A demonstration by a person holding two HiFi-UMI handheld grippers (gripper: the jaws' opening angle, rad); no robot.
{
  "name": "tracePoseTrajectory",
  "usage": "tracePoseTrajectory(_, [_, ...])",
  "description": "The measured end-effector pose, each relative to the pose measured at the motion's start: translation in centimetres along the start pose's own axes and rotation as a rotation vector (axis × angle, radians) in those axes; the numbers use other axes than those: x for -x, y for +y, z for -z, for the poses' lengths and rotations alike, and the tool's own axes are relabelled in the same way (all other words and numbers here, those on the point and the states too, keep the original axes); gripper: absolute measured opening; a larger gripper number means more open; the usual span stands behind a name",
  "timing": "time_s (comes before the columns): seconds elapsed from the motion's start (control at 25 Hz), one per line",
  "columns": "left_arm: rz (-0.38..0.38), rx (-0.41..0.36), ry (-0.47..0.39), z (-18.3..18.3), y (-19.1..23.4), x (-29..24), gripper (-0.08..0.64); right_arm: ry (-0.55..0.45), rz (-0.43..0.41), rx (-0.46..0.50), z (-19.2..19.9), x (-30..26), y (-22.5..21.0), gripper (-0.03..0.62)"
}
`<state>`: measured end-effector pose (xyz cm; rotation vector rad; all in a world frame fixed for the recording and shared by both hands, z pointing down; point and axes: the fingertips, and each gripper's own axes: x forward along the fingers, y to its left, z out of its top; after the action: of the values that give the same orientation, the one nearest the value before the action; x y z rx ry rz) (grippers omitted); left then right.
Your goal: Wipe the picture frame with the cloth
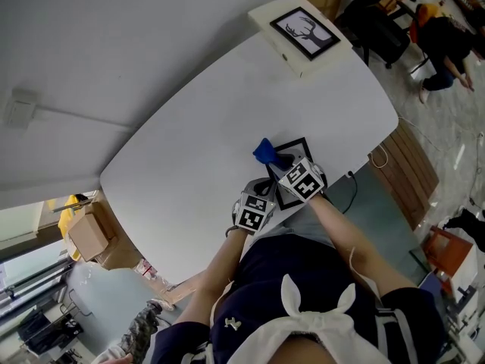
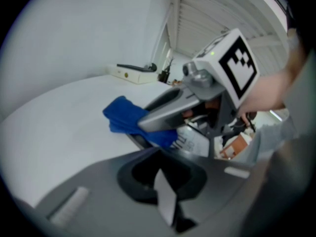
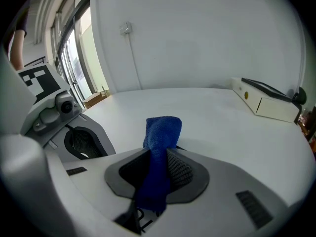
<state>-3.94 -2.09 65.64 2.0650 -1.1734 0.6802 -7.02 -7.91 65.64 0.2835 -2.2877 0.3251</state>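
Picture frame (image 1: 297, 149), black-bordered, lies flat on the white tabletop (image 1: 227, 105) close to its near edge, directly in front of the person. We see the right gripper (image 3: 158, 177) over the frame, its jaws pinching a blue cloth (image 3: 163, 130). The cloth's free end bunches out beyond the jaw tips and lies at the frame's far-left corner, partly over the tabletop. The left gripper (image 2: 165, 196) sits just beside the right one, at the frame's near-left side. Its jaws are drawn together on a thin pale sliver, which we read as the frame's edge. At the tabletop's far end, well apart from both grippers, we note a white box (image 1: 292, 55) carrying a second framed picture (image 1: 305, 30) with a dark antlered figure.
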Motion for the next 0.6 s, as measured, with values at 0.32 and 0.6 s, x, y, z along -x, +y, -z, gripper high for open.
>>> tracePoseTrajectory(0.32, [-0.009,0.016,-0.008,-0.1,0.0,0.1,0.005,0.008,0.02,-0.014,0.3,0.3,-0.6,0.092])
tracePoseTrajectory(0.6, [-0.016,0.02,-0.014,0.0,0.1,0.1,0.005,-0.001,0.045,-0.035,0.6,0.9,-1.6,0.092])
